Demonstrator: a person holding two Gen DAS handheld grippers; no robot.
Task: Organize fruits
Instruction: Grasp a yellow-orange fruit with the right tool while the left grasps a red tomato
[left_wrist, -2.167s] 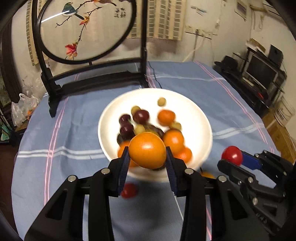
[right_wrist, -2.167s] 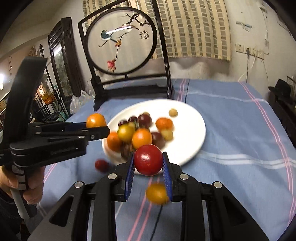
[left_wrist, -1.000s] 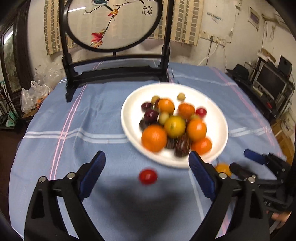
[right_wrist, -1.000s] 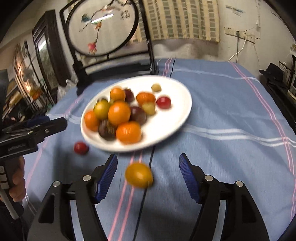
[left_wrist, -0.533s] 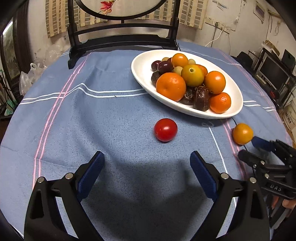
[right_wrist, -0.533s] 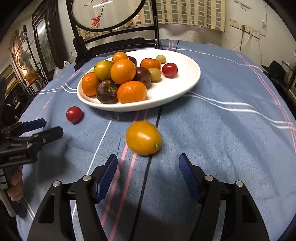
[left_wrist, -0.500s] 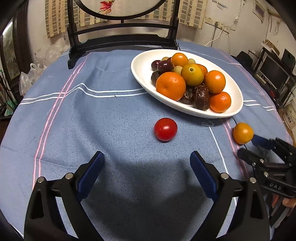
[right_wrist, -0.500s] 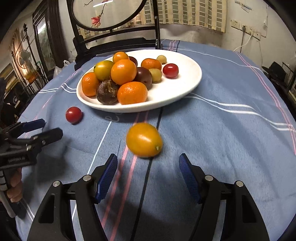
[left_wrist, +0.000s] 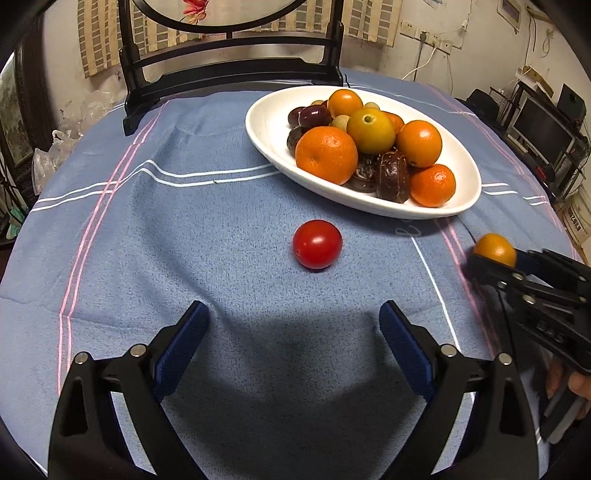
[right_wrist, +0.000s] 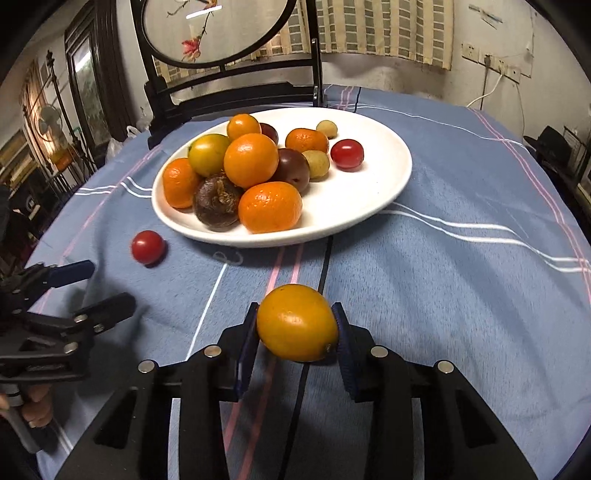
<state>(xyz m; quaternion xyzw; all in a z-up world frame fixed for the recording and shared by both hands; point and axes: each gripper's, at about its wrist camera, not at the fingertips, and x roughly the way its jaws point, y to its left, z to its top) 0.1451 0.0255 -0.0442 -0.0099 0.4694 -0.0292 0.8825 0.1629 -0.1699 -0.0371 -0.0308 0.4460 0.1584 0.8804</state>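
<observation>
Right gripper (right_wrist: 297, 332) closing on yellow fruit (right_wrist: 297, 328); left gripper (left_wrist: 291, 332) wide open; plate's cherry tomato (right_wrist: 346, 154) only right view.

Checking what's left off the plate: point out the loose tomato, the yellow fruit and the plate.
tomato (left_wrist: 317, 243), left wrist view, its middle
yellow fruit (right_wrist: 297, 327), right wrist view, its middle
plate (right_wrist: 373, 192), right wrist view, bare inside

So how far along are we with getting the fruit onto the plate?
Most fruit is already piled on the white plate. In hand: the right gripper is closing on the yellow-orange fruit, pads at both its sides. Left: the red tomato lies loose on the cloth, ahead of the open left gripper.
</observation>
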